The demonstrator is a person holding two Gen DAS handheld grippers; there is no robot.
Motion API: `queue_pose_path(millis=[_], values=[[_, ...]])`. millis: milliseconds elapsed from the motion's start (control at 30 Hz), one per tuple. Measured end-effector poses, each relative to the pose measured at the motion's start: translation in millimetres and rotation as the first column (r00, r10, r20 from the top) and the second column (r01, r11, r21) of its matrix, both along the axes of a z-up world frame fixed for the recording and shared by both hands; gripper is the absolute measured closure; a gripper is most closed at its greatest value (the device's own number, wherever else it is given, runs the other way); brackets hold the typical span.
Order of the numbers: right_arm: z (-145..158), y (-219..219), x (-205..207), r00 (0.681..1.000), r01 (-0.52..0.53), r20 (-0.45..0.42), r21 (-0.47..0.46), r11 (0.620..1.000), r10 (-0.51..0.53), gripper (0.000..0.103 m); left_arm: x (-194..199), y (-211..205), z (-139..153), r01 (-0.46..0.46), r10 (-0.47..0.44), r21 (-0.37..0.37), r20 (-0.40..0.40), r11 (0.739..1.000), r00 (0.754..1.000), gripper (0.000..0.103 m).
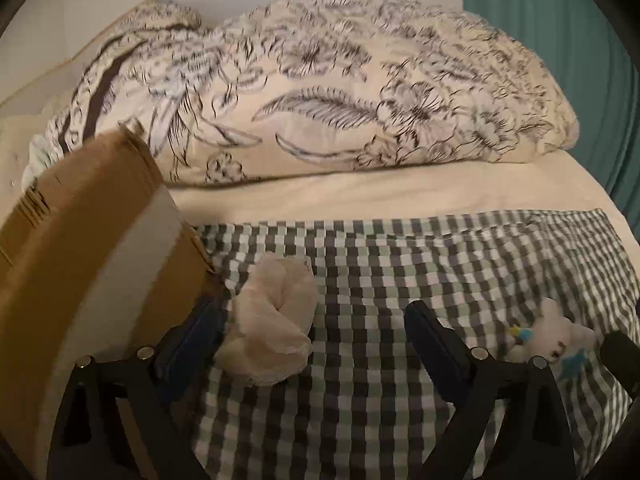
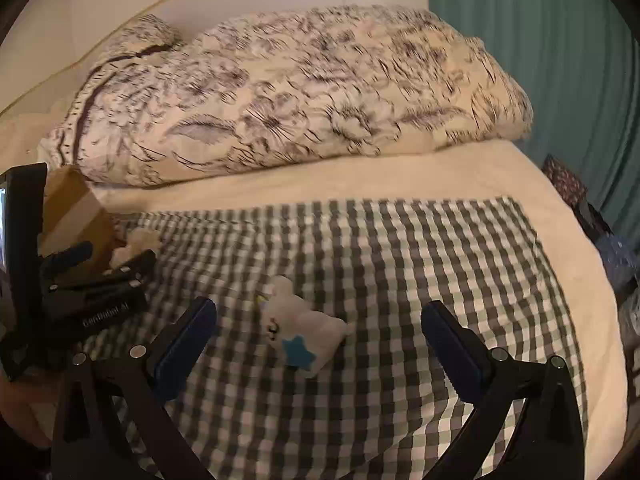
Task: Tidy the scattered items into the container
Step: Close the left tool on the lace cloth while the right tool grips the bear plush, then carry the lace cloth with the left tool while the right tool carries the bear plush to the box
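On the checked cloth (image 1: 400,264), the beige plush toy (image 1: 272,320) lies between the wide-open jaws of the left gripper (image 1: 316,320), close against its left finger, beside the cardboard box (image 1: 92,240). The right gripper (image 2: 320,328), also spread wide, frames the white plush (image 2: 304,328) with the blue star, touching neither finger.

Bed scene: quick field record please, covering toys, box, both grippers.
surface: checked cloth on a bed
container: cardboard box, at the cloth's left edge
toy 1: beige plush, beside the box, between the left gripper fingers, not gripped
toy 2: white plush with blue star, between the right gripper fingers, not gripped
left gripper: open
right gripper: open
background: floral pillow
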State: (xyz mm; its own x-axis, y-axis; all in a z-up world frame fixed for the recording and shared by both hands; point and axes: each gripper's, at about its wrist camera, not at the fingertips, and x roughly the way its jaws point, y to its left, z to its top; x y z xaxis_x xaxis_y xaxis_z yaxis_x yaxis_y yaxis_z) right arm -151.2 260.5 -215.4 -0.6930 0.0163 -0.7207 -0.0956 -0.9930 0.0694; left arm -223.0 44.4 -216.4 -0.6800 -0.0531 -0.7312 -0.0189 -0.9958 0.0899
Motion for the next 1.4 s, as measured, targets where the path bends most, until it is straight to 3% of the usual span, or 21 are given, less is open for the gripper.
queue_pose_path(millis=[200, 367, 467, 633, 700, 767, 800, 967, 1400], values=[[-20.2, 6.0, -11.2, 0.999, 0.018, 0.034, -0.015, 1.000, -0.018, 0.000, -19.3, 2.6, -21.7, -0.020, 0.020, -0.007, 0.038, 1.000, 0.999, 0.008], [-29.4, -6.8, -19.4, 0.999, -0.030, 0.040, 0.015, 0.999, 0.029, 0.000, -33.5, 6.2, -37.5, -0.024, 0.027, -0.042, 0.072, 0.999, 0.997, 0.008], [-35.3, -16.4, -24.5, 0.996, -0.068, 0.057, 0.048, 0.997, 0.065, 0.000, -41.1, 2.5, -46.3, -0.035, 0.035, -0.006, 0.110, 0.999, 0.993, 0.008], [-47.4, -19.5, -29.2, 0.993, -0.087, 0.080, 0.040, 0.995, 0.084, 0.000, -46.7, -8.0, -50.5, -0.069, 0.063, 0.039, 0.131, 0.997, 0.989, 0.028], [-51.6, -18.4, -31.0, 0.992, -0.080, 0.096, 0.041, 0.996, 0.076, 0.003, -47.9, -11.6, -50.0, -0.090, 0.087, 0.016, 0.137, 0.996, 0.987, 0.060], [-57.2, -18.4, -34.2, 0.989, -0.075, 0.131, 0.050, 0.996, 0.068, 0.017, -48.4, -14.9, -48.5, -0.104, 0.104, -0.006, 0.143, 0.995, 0.984, 0.075], [-59.6, -19.5, -35.5, 0.987, -0.079, 0.145, 0.054, 0.995, 0.070, 0.040, -48.4, -17.1, -47.9, -0.107, 0.106, 0.000, 0.146, 0.994, 0.984, 0.079], [-59.8, -27.3, -32.6, 0.983, -0.106, 0.154, 0.067, 0.992, 0.094, 0.039, -40.8, -17.3, -41.5, -0.084, 0.083, 0.002, 0.141, 0.996, 0.986, 0.090], [-11.9, -32.6, -8.3, 0.996, -0.077, 0.048, 0.065, 0.995, 0.074, 0.040, -1.5, -0.6, -11.1, -0.026, 0.022, 0.041, 0.102, 0.999, 0.995, 0.090]])
